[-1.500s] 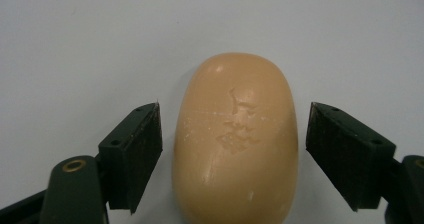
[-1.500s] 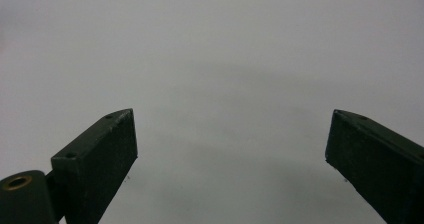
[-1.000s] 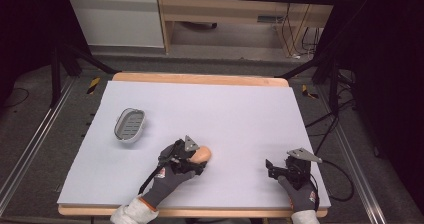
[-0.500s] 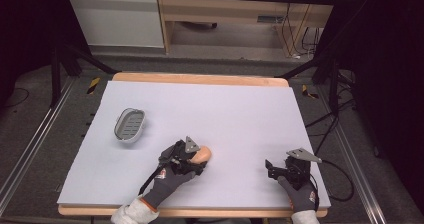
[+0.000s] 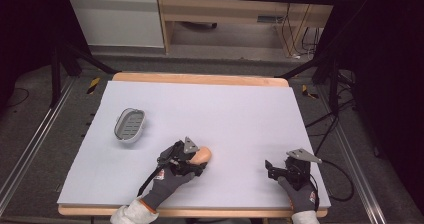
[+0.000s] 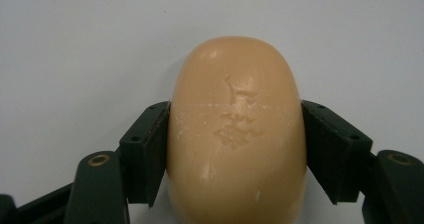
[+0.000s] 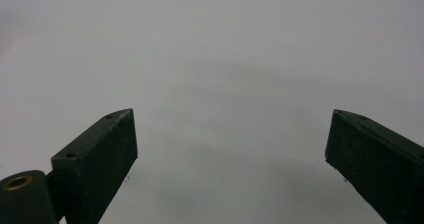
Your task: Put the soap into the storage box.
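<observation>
A tan oval bar of soap (image 5: 202, 155) lies low on the white table surface near the front, left of centre. My left gripper (image 5: 197, 159) is shut on it; in the left gripper view both black jaws press against the sides of the soap (image 6: 236, 134). A grey slotted soap dish (image 5: 130, 124) sits empty to the left and a little farther back, apart from the soap. My right gripper (image 5: 270, 168) rests near the front right of the table, open; in the right gripper view its jaws stand wide apart over bare table with nothing between them (image 7: 230, 149).
The white mat (image 5: 210, 109) covers a wooden table whose edge (image 5: 200, 78) shows at the back. Dark stands and cables lie on the floor to both sides. A cable trails from the right gripper off the table's right edge.
</observation>
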A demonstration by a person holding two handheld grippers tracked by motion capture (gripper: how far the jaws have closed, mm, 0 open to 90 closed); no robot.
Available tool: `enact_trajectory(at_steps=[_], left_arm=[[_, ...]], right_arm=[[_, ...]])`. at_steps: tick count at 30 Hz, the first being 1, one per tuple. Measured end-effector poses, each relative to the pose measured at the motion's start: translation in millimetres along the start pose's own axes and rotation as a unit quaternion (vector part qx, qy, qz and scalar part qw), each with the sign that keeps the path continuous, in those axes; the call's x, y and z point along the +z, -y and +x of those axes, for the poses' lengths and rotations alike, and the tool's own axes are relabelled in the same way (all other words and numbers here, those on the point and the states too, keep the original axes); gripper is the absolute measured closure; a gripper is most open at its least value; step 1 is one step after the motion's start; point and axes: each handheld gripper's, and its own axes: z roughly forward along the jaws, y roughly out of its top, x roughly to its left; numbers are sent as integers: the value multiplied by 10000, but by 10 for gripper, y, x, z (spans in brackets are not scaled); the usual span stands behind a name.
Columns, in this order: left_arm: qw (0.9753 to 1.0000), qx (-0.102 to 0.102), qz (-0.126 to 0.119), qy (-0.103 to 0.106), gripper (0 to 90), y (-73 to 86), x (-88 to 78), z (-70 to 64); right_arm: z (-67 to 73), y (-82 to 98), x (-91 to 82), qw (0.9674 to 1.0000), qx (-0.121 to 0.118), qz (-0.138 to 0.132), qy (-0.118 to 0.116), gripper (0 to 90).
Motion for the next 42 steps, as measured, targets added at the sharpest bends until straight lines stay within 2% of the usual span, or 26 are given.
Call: enact_trajectory(at_steps=[21,42], left_arm=[[9993,-231,-305,20,314,-22,-253,92],[9971,-429,-618,-56,314,-16,-550,230]], right_arm=[[2,-1,-9,10000,33,3,-15,66],[1,0,-11,10000,41,-4,2,66]])
